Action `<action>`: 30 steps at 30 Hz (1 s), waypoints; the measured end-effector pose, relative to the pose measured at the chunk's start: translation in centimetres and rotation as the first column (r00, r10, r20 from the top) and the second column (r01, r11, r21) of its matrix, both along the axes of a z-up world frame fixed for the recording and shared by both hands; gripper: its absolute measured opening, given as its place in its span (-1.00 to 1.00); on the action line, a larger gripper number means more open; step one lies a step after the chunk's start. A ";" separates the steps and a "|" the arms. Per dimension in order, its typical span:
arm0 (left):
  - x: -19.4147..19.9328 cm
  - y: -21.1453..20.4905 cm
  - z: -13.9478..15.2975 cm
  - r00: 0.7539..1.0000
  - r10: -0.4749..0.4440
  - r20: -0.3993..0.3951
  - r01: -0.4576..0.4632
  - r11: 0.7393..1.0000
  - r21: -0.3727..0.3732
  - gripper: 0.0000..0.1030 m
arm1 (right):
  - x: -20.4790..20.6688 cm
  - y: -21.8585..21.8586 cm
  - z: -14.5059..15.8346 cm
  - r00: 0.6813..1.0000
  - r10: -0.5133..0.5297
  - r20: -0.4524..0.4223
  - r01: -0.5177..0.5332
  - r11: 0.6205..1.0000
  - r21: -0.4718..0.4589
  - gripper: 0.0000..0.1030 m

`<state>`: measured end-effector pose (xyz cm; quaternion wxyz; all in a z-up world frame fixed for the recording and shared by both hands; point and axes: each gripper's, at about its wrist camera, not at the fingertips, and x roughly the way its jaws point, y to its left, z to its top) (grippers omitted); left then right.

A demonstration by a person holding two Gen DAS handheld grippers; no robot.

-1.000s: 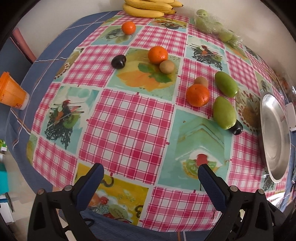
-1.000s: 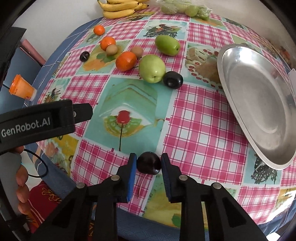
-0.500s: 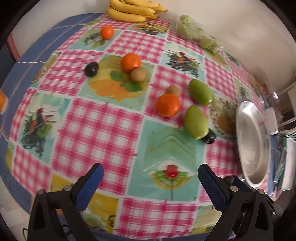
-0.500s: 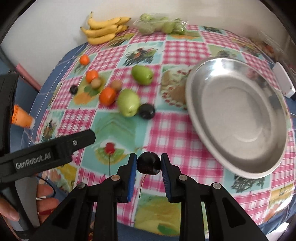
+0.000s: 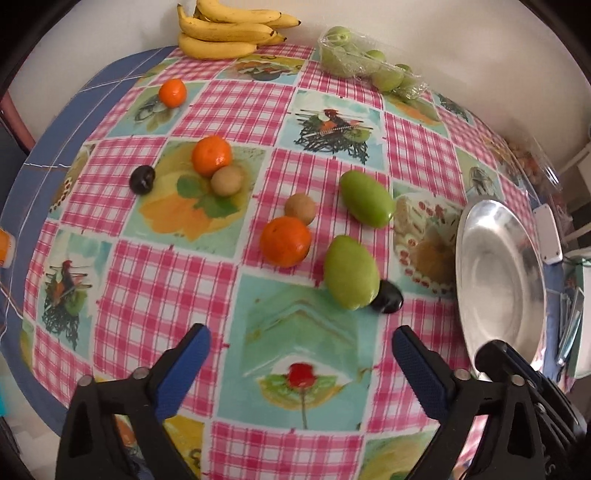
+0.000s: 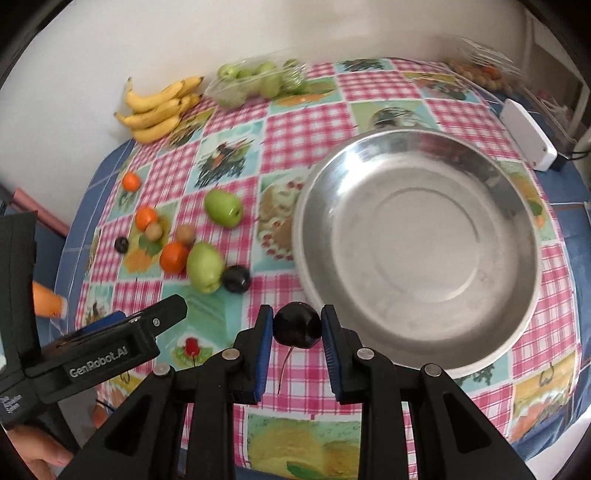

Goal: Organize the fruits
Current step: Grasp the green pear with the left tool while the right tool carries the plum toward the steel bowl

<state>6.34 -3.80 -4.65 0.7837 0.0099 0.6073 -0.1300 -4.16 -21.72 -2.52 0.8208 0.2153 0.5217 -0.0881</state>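
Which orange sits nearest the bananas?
The smallest orange, alone at the table's far left, closest to the bananas. The other two oranges each sit beside a round tan fruit, nearer the middle.

Tablecloth (image 5: 155, 280): pink check squares alternating with printed fruit and bird panels, blue border at table edges. White box (image 6: 526, 134) on far right edge of table, dark cable at its end. Orange cup (image 6: 46, 303) at left edge, partly hidden. Clear plastic container (image 6: 480, 66) at far right corner, small orange and tan contents, blurred. Pale wall (image 6: 92, 48) behind the far edge.
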 end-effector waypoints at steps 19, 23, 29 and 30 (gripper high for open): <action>3.1 -4.3 -1.7 1.000 0.020 -0.023 -0.020 1.000 -0.007 0.18 | 2.4 -2.4 0.9 0.999 -0.044 0.023 0.044 0.999 0.015 -0.47; 3.6 -4.4 -2.5 0.998 0.037 -0.044 -0.037 0.999 -0.003 0.07 | 2.8 -2.5 1.1 0.999 -0.044 0.027 0.044 0.999 0.006 -0.47; 3.5 -3.8 -2.8 0.996 0.069 -0.054 -0.071 0.997 -0.032 -0.17 | 3.0 -2.6 1.1 0.999 -0.042 0.021 0.042 0.999 0.005 -0.47; 3.5 -3.7 -2.7 0.996 0.076 -0.050 -0.077 0.997 -0.032 -0.17 | 3.0 -2.6 1.1 0.999 -0.041 0.020 0.041 0.999 0.005 -0.47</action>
